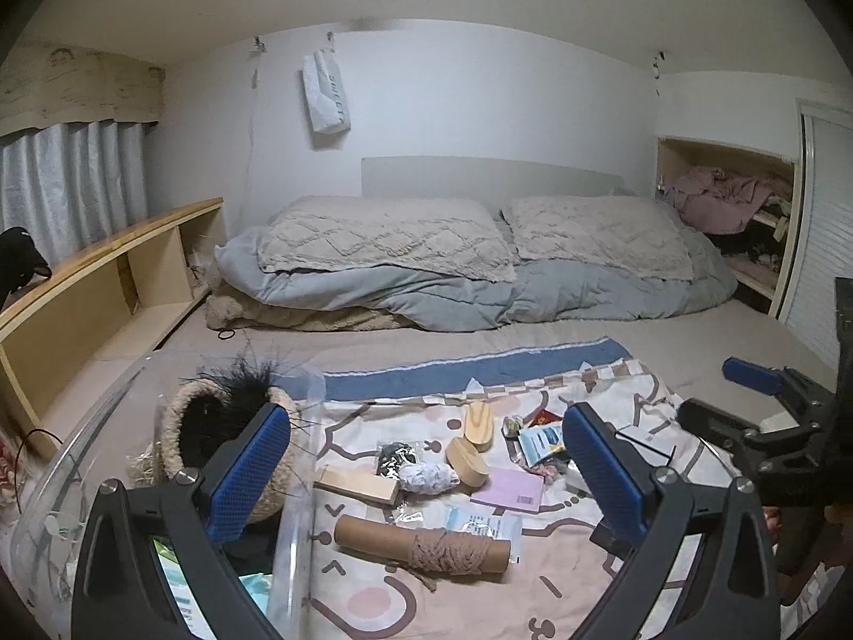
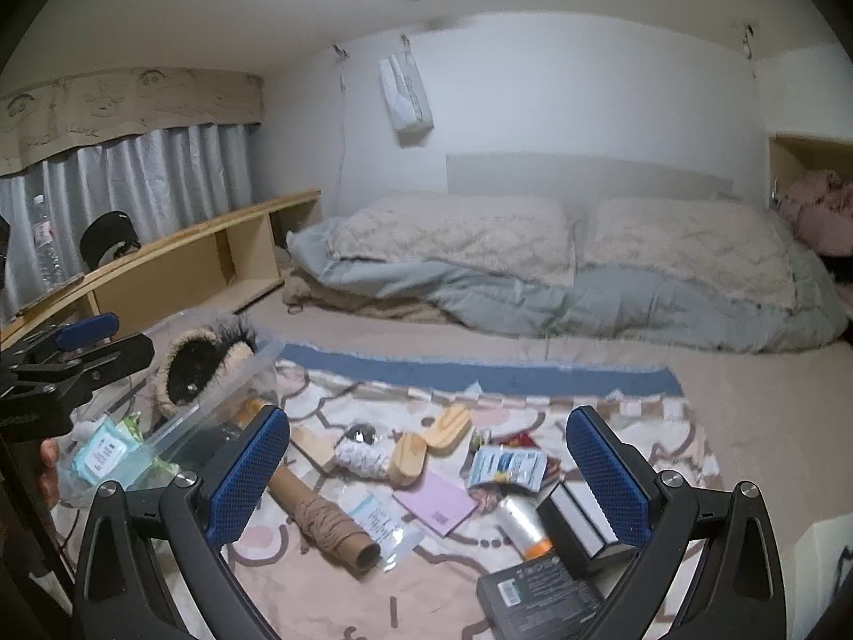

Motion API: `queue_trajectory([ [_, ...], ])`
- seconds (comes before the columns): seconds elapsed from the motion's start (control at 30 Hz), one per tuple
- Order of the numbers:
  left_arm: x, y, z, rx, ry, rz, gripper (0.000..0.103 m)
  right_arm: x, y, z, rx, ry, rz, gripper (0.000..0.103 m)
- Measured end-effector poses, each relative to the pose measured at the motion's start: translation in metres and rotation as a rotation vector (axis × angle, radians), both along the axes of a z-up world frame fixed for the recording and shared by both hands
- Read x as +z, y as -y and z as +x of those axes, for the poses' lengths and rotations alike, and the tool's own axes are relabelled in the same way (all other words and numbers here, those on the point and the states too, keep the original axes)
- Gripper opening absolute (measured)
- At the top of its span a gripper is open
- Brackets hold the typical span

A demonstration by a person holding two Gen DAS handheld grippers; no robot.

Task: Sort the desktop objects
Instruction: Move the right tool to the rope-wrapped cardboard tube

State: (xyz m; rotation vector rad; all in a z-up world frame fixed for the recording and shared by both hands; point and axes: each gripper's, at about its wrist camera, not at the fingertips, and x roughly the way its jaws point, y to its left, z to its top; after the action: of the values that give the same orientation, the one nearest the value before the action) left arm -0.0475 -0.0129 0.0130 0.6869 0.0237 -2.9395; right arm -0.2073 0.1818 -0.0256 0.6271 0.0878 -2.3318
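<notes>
While both grippers hover with jaws spread and empty, the clear bin (image 2: 213, 405) sits left holding a wipes pack (image 2: 101, 453); cardboard tube (image 2: 320, 517), pink notepad (image 2: 434, 501) and black box (image 2: 544, 597) lie rightward on the bed; labels unreadable.

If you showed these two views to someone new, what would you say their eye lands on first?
Probably the scatter of small items on the patterned cloth spread over the bed, above all the cardboard tube wound with tan yarn, nearest the open left gripper. Next, the clear plastic bin at the left, holding a woven basket with black fur. Behind, two quilted pillows lie on a grey duvet.
</notes>
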Motion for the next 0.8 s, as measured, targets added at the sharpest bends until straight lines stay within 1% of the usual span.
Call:
queue_trajectory([
  [0.17, -0.008, 0.000, -0.008, 0.005, 0.016, -0.021, 0.103, -0.027, 0.011, -0.017, -0.032, 0.062, 0.051, 0.103],
  [0.27, -0.009, 0.004, -0.010, 0.014, 0.019, -0.012, 0.103, -0.048, 0.025, -0.026, -0.011, 0.103, 0.103, 0.103],
  [0.43, -0.013, 0.012, -0.015, 0.022, 0.028, 0.010, 0.103, -0.084, 0.061, -0.032, 0.096, 0.144, 0.213, 0.103],
  [0.63, -0.018, 0.014, -0.019, 0.007, 0.041, 0.020, 0.103, -0.127, 0.110, -0.020, 0.241, 0.147, 0.374, 0.103],
  [0.8, -0.022, 0.011, -0.024, -0.019, 0.047, 0.012, 0.103, -0.153, 0.139, -0.013, 0.310, 0.150, 0.474, 0.103],
])
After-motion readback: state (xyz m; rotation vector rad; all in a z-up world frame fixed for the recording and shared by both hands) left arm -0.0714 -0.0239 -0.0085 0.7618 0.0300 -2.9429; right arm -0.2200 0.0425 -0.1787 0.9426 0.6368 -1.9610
